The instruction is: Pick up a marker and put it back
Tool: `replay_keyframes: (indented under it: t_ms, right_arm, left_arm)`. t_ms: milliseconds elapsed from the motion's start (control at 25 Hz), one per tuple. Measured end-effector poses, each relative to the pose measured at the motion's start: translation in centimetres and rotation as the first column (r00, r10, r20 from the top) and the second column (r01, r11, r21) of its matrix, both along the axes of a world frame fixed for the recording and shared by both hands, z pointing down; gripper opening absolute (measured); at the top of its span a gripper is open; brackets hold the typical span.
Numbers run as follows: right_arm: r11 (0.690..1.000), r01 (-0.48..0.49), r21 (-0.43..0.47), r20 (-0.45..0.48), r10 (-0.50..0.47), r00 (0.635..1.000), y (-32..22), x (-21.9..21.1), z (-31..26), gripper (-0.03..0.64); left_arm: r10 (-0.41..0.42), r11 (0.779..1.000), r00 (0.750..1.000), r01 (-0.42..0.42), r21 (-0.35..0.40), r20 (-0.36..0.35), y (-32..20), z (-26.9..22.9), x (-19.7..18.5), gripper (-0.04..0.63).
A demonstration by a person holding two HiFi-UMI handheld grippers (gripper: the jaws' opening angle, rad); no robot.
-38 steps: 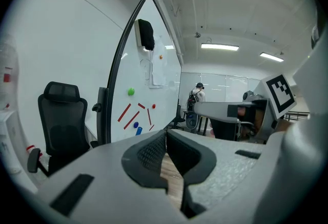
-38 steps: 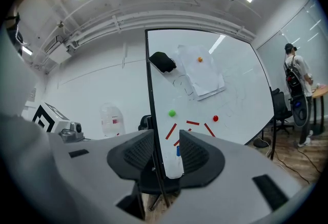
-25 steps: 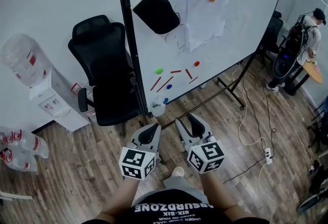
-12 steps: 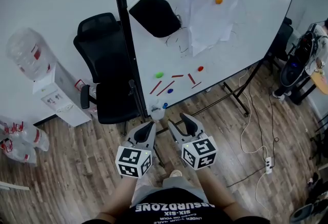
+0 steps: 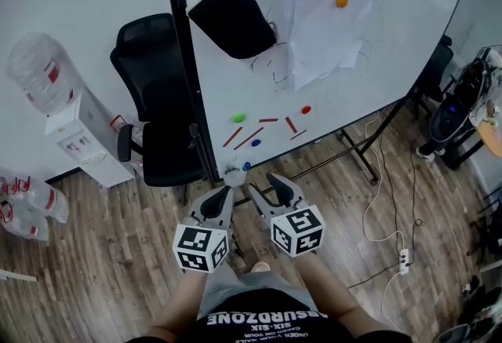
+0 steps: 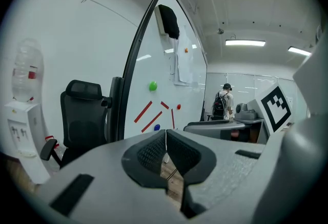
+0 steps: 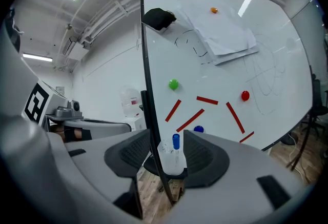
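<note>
One marker (image 7: 176, 141) (blue-capped) by whiteboard (image 7: 271, 69) edge.

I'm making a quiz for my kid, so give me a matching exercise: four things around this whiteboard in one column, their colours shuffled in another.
1. marker cap
2. topmost magnet
3. office chair
4. longest strip

A. black
B. red
C. blue
D. orange

Pairs: 1-C, 2-D, 3-A, 4-B
</note>
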State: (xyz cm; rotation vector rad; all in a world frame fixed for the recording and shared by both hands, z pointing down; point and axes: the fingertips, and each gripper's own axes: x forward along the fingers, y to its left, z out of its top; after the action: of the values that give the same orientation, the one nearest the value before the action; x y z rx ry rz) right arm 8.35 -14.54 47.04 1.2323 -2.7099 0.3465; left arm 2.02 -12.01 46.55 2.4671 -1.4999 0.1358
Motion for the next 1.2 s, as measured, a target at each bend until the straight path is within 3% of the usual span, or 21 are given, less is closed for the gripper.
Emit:
replay_keyframes:
  t_ms: [240, 1200]
  right_arm:
    - [1.000, 0.000, -0.026, 0.002, 0.000, 1.000, -1.1, -0.7, 0.9, 0.179]
    - [0.981, -0.135, -0.142, -0.029, 0.132, 0.991, -5.6, -2.5, 5.5, 0.175]
  left_arm:
    - [0.011, 1.000, 1.000, -0.010, -0.017, 0.008, -0.7, 0.3, -0.1, 0.008]
    - [0.217, 0.975, 0.974, -0.214, -0.063, 0.060, -4.8, -0.1, 0.1, 0.008]
